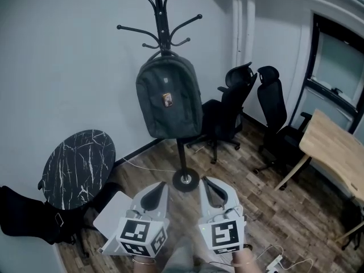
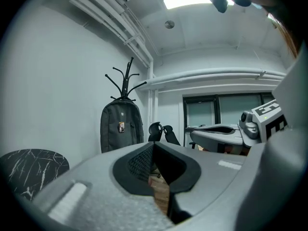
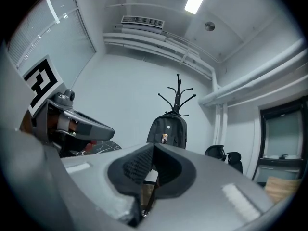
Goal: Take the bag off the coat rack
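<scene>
A dark grey backpack [image 1: 169, 100] with a small badge on its front hangs from a black coat rack [image 1: 162, 13] against the pale wall. The rack's round base [image 1: 185, 181] stands on the wood floor. My left gripper [image 1: 161, 187] and right gripper [image 1: 205, 183] are side by side low in the head view, both shut and empty, pointing at the rack's base and well short of the bag. The left gripper view shows the backpack [image 2: 121, 127] ahead to the left beyond the shut left gripper [image 2: 153, 145]. In the right gripper view the backpack [image 3: 167, 131] hangs straight ahead of the right gripper [image 3: 153, 147].
A round black marble-top table [image 1: 78, 167] stands left of the rack, with a dark bag [image 1: 25, 213] on the floor beside it. Two black office chairs [image 1: 232, 110] and a wooden desk [image 1: 335, 151] fill the right side. A white cable [image 1: 149, 169] runs across the floor.
</scene>
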`<move>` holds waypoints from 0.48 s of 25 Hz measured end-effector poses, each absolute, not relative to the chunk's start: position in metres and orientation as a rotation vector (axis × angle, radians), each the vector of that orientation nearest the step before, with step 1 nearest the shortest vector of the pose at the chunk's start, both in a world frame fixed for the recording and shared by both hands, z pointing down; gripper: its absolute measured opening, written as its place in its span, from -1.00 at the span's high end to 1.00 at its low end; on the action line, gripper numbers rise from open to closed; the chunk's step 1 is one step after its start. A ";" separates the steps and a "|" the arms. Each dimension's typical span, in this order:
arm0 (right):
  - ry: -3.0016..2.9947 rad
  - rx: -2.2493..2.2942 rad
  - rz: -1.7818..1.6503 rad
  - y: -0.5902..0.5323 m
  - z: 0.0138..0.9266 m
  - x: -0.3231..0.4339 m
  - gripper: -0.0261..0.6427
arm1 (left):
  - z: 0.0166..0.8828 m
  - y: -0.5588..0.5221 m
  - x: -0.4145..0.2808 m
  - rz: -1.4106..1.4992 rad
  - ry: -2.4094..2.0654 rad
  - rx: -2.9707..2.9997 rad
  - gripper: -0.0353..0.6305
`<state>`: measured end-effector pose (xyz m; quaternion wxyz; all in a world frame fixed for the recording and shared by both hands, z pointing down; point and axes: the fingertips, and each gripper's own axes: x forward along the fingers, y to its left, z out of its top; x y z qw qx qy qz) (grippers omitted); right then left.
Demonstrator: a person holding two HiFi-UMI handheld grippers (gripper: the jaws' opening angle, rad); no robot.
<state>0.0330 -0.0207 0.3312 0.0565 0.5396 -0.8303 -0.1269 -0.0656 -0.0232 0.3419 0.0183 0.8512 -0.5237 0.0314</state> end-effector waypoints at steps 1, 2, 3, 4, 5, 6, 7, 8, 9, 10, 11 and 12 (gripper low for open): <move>-2.524 1.639 -0.382 -0.026 0.331 0.032 0.92 | 0.342 -0.029 -0.067 0.098 -1.626 2.645 0.87; -2.527 1.643 -0.380 -0.032 0.330 0.032 0.92 | 0.342 -0.036 -0.067 0.099 -1.622 2.646 0.87; -2.528 1.648 -0.378 -0.039 0.330 0.032 0.92 | 0.342 -0.045 -0.068 0.102 -1.616 2.648 0.87; -2.528 1.651 -0.376 -0.047 0.330 0.032 0.92 | 0.343 -0.053 -0.069 0.107 -1.612 2.650 0.87; -2.529 1.652 -0.372 -0.054 0.329 0.031 0.92 | 0.343 -0.062 -0.070 0.112 -1.612 2.651 0.87; -2.531 1.652 -0.366 -0.062 0.329 0.029 0.92 | 0.343 -0.070 -0.072 0.116 -1.614 2.652 0.87; -2.533 1.653 -0.361 -0.069 0.329 0.029 0.92 | 0.343 -0.078 -0.073 0.117 -1.616 2.652 0.87; -2.534 1.656 -0.357 -0.076 0.328 0.028 0.92 | 0.343 -0.086 -0.074 0.116 -1.617 2.653 0.87; -2.534 1.659 -0.355 -0.084 0.328 0.028 0.92 | 0.343 -0.094 -0.076 0.115 -1.618 2.653 0.87; -2.534 1.663 -0.353 -0.091 0.327 0.027 0.92 | 0.343 -0.101 -0.077 0.115 -1.620 2.652 0.87; -2.535 1.665 -0.352 -0.099 0.327 0.027 0.92 | 0.343 -0.109 -0.079 0.115 -1.624 2.651 0.87; -2.535 1.668 -0.350 -0.107 0.327 0.026 0.92 | 0.342 -0.116 -0.081 0.114 -1.628 2.650 0.87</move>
